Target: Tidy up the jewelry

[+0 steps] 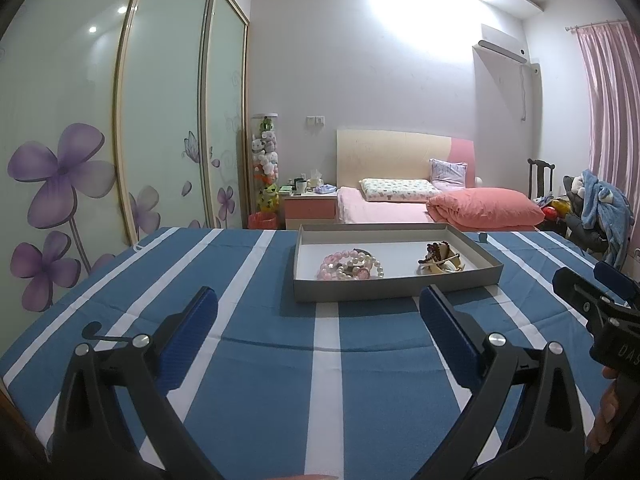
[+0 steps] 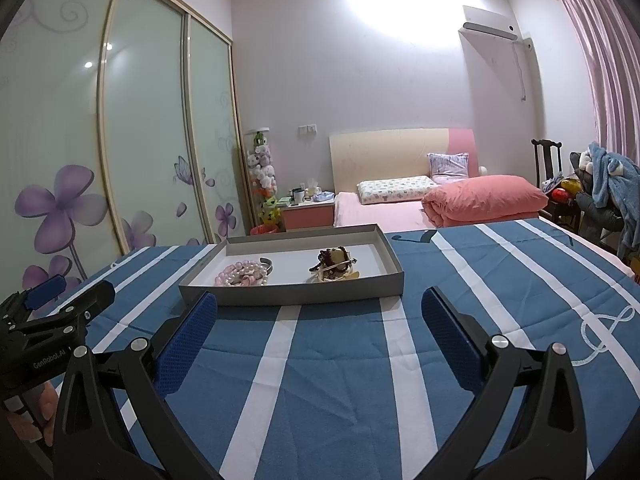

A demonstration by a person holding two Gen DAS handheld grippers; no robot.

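A shallow grey tray [image 1: 396,288] [image 2: 292,294] with a white floor sits on the blue-and-white striped cloth. Inside it, on the left, lies a heap of pink and pearl bead bracelets [image 1: 350,267] [image 2: 242,275] with a metal bangle behind. On the right lies a pile of dark red beads and cream bangles [image 1: 440,260] [image 2: 335,266]. My left gripper [image 1: 318,312] is open, short of the tray's near wall, with nothing between its blue pads. My right gripper [image 2: 318,316] is open too, near the tray's right front corner, and holds nothing.
The striped cloth [image 1: 280,380] covers a table with bare room in front of and around the tray. The other gripper shows at each view's edge [image 1: 596,304] [image 2: 48,320]. Sliding wardrobe doors [image 1: 80,140] stand left; a bed [image 1: 420,204] and a chair with clothes [image 1: 600,208] lie beyond.
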